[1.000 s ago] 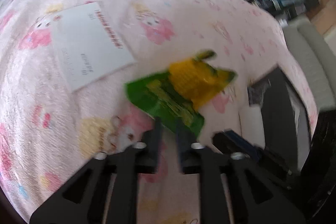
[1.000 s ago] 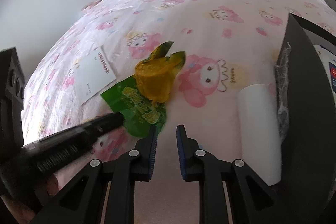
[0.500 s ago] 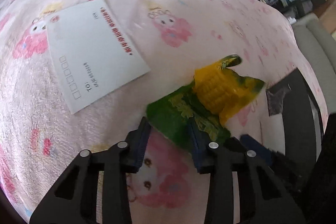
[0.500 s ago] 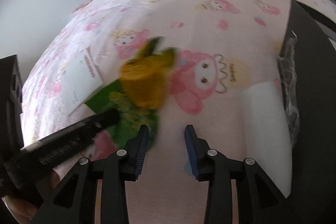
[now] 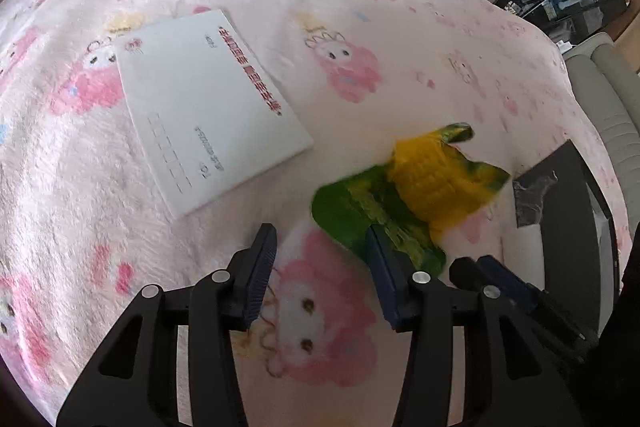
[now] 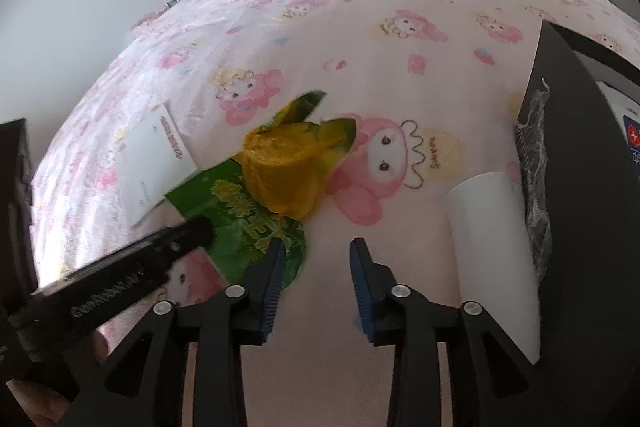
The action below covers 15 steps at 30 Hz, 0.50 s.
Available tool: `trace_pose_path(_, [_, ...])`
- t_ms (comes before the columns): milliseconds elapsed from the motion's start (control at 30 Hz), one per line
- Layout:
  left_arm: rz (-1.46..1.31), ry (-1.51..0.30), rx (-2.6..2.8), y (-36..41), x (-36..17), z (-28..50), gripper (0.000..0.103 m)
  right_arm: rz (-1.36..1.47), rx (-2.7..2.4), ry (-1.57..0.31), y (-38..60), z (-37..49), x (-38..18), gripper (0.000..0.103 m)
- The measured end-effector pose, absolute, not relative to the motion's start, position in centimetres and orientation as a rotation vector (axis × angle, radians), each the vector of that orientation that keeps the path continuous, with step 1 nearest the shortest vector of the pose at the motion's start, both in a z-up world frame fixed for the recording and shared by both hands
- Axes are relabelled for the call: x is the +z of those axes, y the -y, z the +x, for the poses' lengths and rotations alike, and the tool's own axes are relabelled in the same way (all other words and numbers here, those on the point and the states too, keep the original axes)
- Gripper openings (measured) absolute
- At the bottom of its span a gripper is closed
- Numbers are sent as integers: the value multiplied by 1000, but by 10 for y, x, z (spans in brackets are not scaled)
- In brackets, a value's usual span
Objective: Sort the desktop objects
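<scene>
**Corn packet at the tips of both tongs**

We take the corn packet (image 5: 404, 203) as our landmark: a green and yellow wrapper lying flat on the pink cartoon-print cloth (image 5: 360, 27), its yellow bulge pointing away from us and its green flap toward us.

Our left gripper (image 5: 322, 267) sits just on the near side of that green flap. Its jaws are opening, standing about half wide, with only cloth between them. The right-hand finger (image 5: 382, 267) overlaps the flap's near edge in the left wrist view; we cannot tell whether it touches. The other finger stands apart from the packet, on its envelope side.

Our right gripper (image 6: 318, 269) also sits near the packet's green end. Its jaws stand fairly narrow but apart, with bare cloth between them. One fingertip (image 6: 276, 259) lies over the flap's corner; the other is clear of the packet. In the right wrist view the left gripper reaches in as a dark bar whose tip lies on the green flap.

The white envelope (image 5: 204, 107) lies just beside the packet, apart from it. On the packet's opposite side lies a white roll (image 6: 496, 259), well apart from it, and past the roll stands a black box (image 6: 580, 187).
</scene>
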<state>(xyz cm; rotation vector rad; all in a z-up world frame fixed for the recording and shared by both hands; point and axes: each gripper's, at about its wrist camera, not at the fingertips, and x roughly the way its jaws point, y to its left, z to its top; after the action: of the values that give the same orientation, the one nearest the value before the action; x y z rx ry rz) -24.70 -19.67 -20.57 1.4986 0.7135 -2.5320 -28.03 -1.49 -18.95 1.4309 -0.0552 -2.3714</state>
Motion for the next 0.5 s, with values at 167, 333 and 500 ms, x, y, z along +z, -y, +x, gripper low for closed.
trace_pose_path(167, [1511,-742,-2549,196,-210,-250,26,1422,-2354,62,15,-280,-198,25])
trace_pose_path(333, [1443,-873,-2572,209,-200,-247,20,1428,-2395,126,0,-282,-194,19])
trace_pose_path(500, [1417,-950,-2497,223,-206,-248,28,1456,-2385,255,-11,-288,-194,19])
